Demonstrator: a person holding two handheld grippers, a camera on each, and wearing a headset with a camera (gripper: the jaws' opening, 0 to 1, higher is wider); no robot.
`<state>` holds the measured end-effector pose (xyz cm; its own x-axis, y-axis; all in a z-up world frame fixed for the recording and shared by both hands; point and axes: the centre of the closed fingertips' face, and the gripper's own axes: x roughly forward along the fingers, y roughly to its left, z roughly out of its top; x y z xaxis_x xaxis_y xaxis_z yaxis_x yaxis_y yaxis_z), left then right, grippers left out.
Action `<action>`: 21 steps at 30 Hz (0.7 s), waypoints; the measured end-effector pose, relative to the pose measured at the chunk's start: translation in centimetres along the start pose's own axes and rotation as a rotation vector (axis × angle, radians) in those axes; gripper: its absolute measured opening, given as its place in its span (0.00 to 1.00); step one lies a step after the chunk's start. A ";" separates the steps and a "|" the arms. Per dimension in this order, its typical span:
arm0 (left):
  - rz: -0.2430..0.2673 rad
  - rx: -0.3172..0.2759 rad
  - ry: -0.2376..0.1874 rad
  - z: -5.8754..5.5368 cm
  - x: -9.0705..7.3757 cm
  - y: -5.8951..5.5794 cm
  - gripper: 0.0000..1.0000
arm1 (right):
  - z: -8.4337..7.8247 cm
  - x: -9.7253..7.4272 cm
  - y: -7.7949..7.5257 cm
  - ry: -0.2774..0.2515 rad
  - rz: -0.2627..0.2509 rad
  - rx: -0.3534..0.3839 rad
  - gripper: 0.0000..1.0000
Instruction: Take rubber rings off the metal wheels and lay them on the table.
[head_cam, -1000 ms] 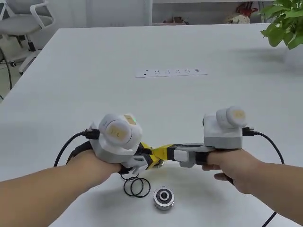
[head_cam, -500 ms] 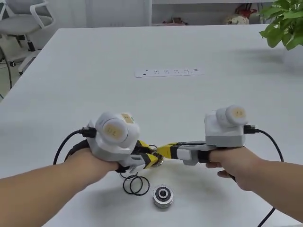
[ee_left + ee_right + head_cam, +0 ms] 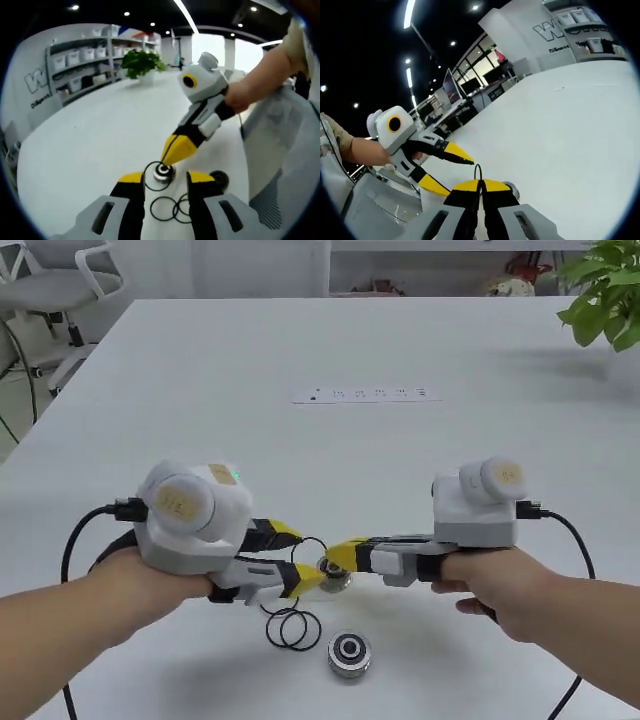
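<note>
The right gripper (image 3: 480, 186) has its yellow jaws pressed together, and they pinch a thin black rubber ring (image 3: 476, 172), which stands up as a small loop between the tips. Just beside these tips, on the right in the right gripper view, is a small metal wheel (image 3: 512, 189). In the left gripper view, the ring hangs loosely around this wheel, and the tip of the right gripper touches the wheel from above. I cannot tell whether the wheel rests on the counter (image 3: 200, 390) or is lifted a little.

The left gripper (image 3: 295, 556) points toward the right one with its jaws spread apart, and it holds nothing. The wheel is just ahead of its two tips, between them in the left gripper view. Each gripper is held by a hand of the person.

On the counter, just below the gripper tips in the head view, lie two loose rings (image 3: 293, 628) that overlap each other. A second wheel (image 3: 348, 653) lies near them, closer to the person. Further away, in the middle of the counter, there is a white power strip (image 3: 365, 394). A green plant (image 3: 605, 290) is at the far right corner, and an office chair (image 3: 60, 280) is at the far left.
</note>
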<state>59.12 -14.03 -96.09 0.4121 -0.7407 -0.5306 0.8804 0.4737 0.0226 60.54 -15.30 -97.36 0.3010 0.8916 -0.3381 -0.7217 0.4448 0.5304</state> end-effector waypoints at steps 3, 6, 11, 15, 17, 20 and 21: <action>0.002 0.003 0.002 -0.4 -0.9 -0.1 0.39 | 0.0 0.3 0.6 0.004 0.014 0.003 0.00; 0.010 -0.006 0.005 -0.9 -1.9 0.0 0.43 | -0.2 0.7 1.0 0.012 0.027 0.013 0.00; 0.021 -0.024 0.003 -1.5 -3.0 -0.1 0.47 | -0.9 1.2 1.5 0.034 0.042 0.027 0.00; 0.031 -0.034 0.008 -2.0 -3.8 -0.3 0.50 | -1.8 1.4 1.8 0.057 0.050 0.042 0.00; 0.032 -0.043 0.008 -2.3 -4.0 -0.4 0.50 | -2.2 1.5 1.8 0.073 0.052 0.048 0.00; 0.037 -0.049 0.011 -2.5 -4.2 -0.4 0.51 | -2.8 1.6 1.8 0.092 0.055 0.056 0.00; 0.038 -0.052 0.011 -2.6 -4.3 -0.5 0.51 | -3.0 1.6 1.8 0.098 0.054 0.058 0.00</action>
<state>56.36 -9.86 -96.00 0.4419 -0.7165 -0.5398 0.8507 0.5256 -0.0012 57.86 -13.32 -99.32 0.1982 0.9030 -0.3811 -0.6973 0.4031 0.5927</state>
